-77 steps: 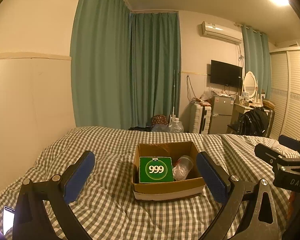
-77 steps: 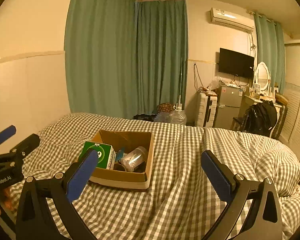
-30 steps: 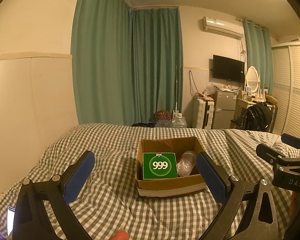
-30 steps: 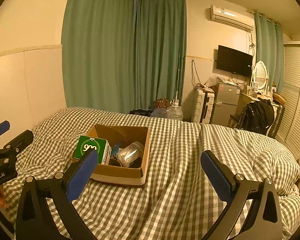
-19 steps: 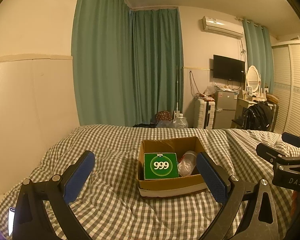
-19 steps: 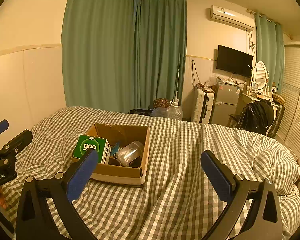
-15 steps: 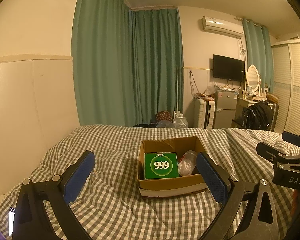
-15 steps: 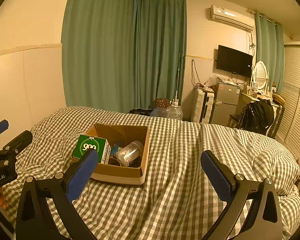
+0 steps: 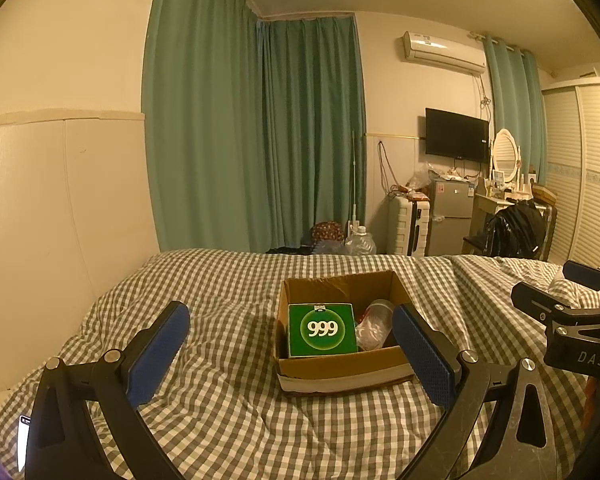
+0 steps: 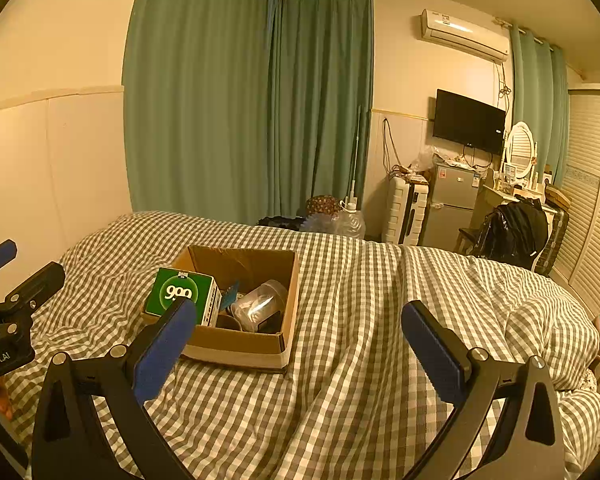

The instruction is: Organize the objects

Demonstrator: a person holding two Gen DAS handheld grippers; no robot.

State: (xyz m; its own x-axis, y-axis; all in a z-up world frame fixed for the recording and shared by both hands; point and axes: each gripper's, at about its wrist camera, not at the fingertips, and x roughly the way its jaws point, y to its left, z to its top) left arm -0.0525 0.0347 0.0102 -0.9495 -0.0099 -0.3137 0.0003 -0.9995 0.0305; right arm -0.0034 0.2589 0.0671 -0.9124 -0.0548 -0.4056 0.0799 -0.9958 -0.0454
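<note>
**Both grippers empty above the bed; the objects lie in the box**

Left gripper [image 9: 290,350]: fingers wide apart, nothing between them. The cardboard box [image 9: 340,368] sits just ahead of the fingers, nearer the right finger than the left, on the checked bedcover [image 9: 220,420]. Right gripper [image 10: 296,340]: fingers also spread wide and empty. From this side the box lies ahead and beyond the left finger, whose pad overlaps its near corner in the view.

Contents: green 999 carton [image 9: 322,330] standing against the box's left wall, rising above the rim. Clear plastic jar [image 10: 260,306] on its side beside it, towards the right wall. A small blue item [image 10: 230,291] is wedged between the two; too small to identify. Something dark lies under the jar, unclear.

No loose objects are visible on the cover around the box. A pale flat object shows at the left view's lower left edge; cannot tell what it is.

Judgement: the scene fits either objects gathered into the box or objects waiting to be taken out and arranged. The pictures do not settle which.

Handling notes, whichever applies: the bedding is soft and rumpled, so the box could tip under a one-sided push. The jar looks slick and round; grip across its body. The carton is better taken by its flat sides.
</note>
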